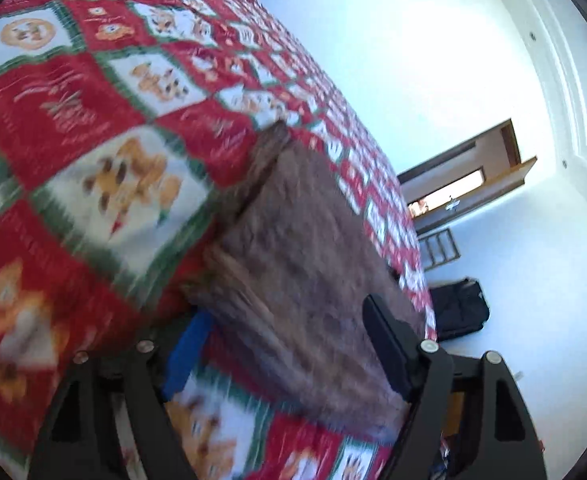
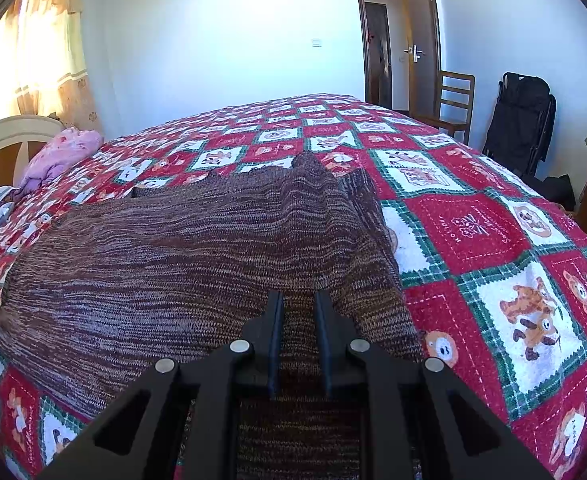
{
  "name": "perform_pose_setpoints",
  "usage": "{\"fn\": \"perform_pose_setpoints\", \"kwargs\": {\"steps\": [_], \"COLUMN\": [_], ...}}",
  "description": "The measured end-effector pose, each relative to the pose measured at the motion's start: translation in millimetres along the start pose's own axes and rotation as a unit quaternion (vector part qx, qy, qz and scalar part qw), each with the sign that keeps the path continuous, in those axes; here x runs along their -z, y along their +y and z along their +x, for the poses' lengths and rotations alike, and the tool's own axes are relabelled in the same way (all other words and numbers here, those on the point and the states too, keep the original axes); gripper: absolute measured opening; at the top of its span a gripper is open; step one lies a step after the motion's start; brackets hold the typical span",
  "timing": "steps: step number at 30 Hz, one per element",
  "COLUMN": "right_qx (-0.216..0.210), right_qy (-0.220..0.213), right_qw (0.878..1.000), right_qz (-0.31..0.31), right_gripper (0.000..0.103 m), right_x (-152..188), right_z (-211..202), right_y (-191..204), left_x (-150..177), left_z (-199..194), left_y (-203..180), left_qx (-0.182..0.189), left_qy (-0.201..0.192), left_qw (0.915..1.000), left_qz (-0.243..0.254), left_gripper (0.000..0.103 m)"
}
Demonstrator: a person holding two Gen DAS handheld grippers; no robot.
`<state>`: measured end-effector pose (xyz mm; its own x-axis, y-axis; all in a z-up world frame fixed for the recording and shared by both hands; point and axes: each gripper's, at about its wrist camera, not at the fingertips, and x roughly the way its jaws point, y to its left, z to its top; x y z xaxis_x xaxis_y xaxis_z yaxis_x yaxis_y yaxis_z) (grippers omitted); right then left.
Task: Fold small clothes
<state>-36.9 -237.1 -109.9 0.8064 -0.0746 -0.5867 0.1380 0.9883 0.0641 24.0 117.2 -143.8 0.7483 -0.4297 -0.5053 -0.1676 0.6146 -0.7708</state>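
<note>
A brown knitted garment [image 2: 181, 256] lies spread on a bed with a red, white and green patchwork quilt [image 2: 493, 240]. My right gripper [image 2: 298, 300] sits at the garment's near edge, its jaws nearly closed on a fold of the knit that runs between them. In the blurred, tilted left wrist view the same garment [image 1: 301, 264] passes between the wide-apart fingers of my left gripper [image 1: 277, 328]; its right finger [image 1: 385, 340] shows, and the left finger is mostly hidden behind the cloth, where a blue pad [image 1: 189, 344] shows.
A pink cloth bundle [image 2: 63, 152] lies by the headboard [image 2: 9, 144] at the far left. A wooden chair [image 2: 451, 104], an open door [image 2: 417, 36] and a black folded stroller [image 2: 521, 116] stand past the bed's far right.
</note>
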Motion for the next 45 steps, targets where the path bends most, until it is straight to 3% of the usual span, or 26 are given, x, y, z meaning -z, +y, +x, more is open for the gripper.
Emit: {"fn": "perform_pose_setpoints", "kwargs": {"steps": [3,4,6,7,8,10,12,13,14,15,16,17,18,19,21,25,26,29,36,40,42,45], "right_qx": [-0.001,-0.002,-0.002,-0.002,-0.002,0.011,0.061,0.074,0.055,0.011,-0.018,-0.047,-0.09,-0.114,-0.185,-0.225,-0.232,-0.231,-0.233,-0.204,-0.184,-0.157], "right_qy": [0.0,0.0,0.001,0.003,0.006,0.025,0.059,0.051,0.03,0.006,-0.001,-0.002,0.005,0.009,0.042,0.109,0.121,0.147,0.215,0.214,0.208,0.196], "right_qw": [1.0,1.0,1.0,1.0,1.0,1.0,0.996,0.996,0.998,1.0,0.999,0.998,0.994,0.991,0.977,0.96,0.957,0.952,0.927,0.924,0.918,0.919], "right_qz": [0.001,0.002,0.003,0.003,0.003,-0.005,-0.026,-0.027,-0.023,-0.023,-0.032,-0.046,-0.066,-0.075,-0.1,-0.123,-0.126,-0.14,-0.199,-0.244,-0.283,-0.305], "right_gripper": [0.017,0.017,0.017,0.017,0.017,0.017,0.017,0.017,0.018,0.022,0.042,0.073,0.083,0.084,0.084,0.084,0.084,0.084,0.084,0.083,0.075,0.047], "right_x": [0.3,0.9,0.8,0.6,-0.2,-5.6,-21.8,-31.0,-38.0,-48.2,-56.3,-64.6,-73.8,-77.6,-88.4,-97.4,-99.9,-99.5,-80.3,-68.2,-63.2,-65.5], "right_z": [0.3,0.0,0.7,1.2,2.0,5.2,7.4,1.8,-7.4,-18.0,-22.5,-23.8,-21.2,-19.2,-4.9,29.6,41.1,62.1,106.7,116.5,118.7,116.8], "right_y": [-0.2,0.7,0.9,0.7,0.7,4.6,20.4,31.0,40.8,57.2,73.3,93.0,120.3,134.1,180.4,246.8,262.6,287.7,349.2,365.6,372.0,367.3], "left_x": [4.3,6.5,9.0,7.7,5.6,2.6,4.6,6.2,8.0,10.6,12.7,12.6,11.8,10.2,1.1,-6.7,-5.7,-0.1,10.5,16.8,20.8,20.7], "left_z": [-1.6,-1.7,-4.9,-5.3,-3.6,-2.0,-4.7,-6.1,-7.4,-8.7,-9.1,-7.1,-6.6,-4.9,1.3,5.7,5.4,0.9,-12.2,-16.0,-17.0,-17.0], "left_y": [-0.5,-1.8,3.3,7.4,12.4,16.4,12.1,10.9,9.0,7.4,5.9,4.4,5.2,6.4,11.6,11.4,9.5,13.2,5.7,4.7,2.8,0.7], "left_qx": [-0.007,-0.015,-0.032,-0.033,-0.03,-0.019,-0.022,-0.022,-0.023,-0.026,-0.029,-0.031,-0.028,-0.024,-0.002,0.005,0.004,0.009,0.02,0.022,0.019,0.021], "left_qy": [-0.01,-0.01,-0.014,-0.013,-0.007,0.005,0.005,0.005,0.003,0.0,-0.004,-0.006,-0.007,-0.008,0.006,0.015,0.014,0.009,-0.009,-0.011,-0.013,-0.01], "left_qw": [0.9997,0.9993,0.9983,0.9985,0.9989,0.9992,0.9978,0.9973,0.9966,0.9954,0.9941,0.9934,0.9934,0.9939,0.9964,0.9973,0.9963,0.9958,0.9919,0.9906,0.9892,0.9892], "left_qz": [0.019,0.034,0.046,0.042,0.036,0.036,0.062,0.069,0.079,0.092,0.105,0.11,0.111,0.107,0.085,0.072,0.085,0.091,0.125,0.135,0.145,0.145], "left_gripper": [0.073,0.066,0.045,0.026,0.015,0.014,0.014,0.014,0.014,0.014,0.014,0.014,0.014,0.017,0.023,0.022,0.017,0.011,0.01,0.01,0.01,0.01]}}
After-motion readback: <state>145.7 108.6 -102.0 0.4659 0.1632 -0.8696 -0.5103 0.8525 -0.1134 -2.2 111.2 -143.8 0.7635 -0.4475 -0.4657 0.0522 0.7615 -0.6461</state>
